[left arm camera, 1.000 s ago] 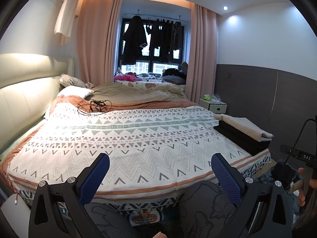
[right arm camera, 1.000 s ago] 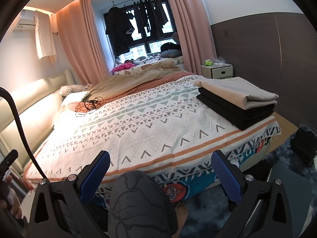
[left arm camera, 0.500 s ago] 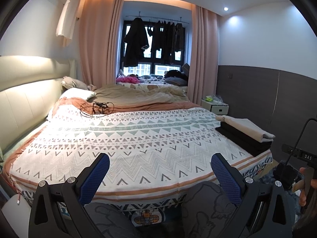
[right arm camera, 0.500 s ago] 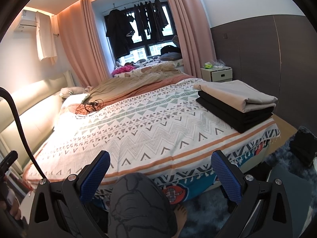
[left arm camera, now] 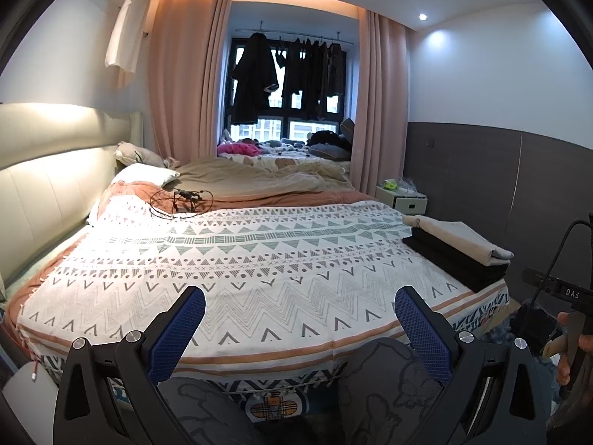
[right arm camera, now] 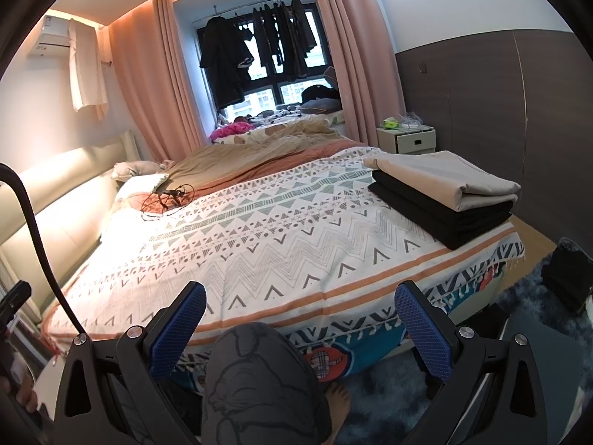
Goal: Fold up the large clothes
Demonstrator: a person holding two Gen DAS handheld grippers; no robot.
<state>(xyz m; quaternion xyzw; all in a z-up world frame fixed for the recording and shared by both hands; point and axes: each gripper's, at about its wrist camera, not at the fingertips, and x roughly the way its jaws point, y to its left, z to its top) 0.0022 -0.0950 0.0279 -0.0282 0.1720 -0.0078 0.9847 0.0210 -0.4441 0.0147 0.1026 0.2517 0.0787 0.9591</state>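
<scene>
Gaping grippers [left arm camera: 298, 313] over patterned bedspread [left arm camera: 259, 259]

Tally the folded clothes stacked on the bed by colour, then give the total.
Beige: 1
Black: 2, as far as the layers can be told apart
Total: 3

Two folded garments [right arm camera: 444, 193], one bed [right arm camera: 281, 244]
</scene>
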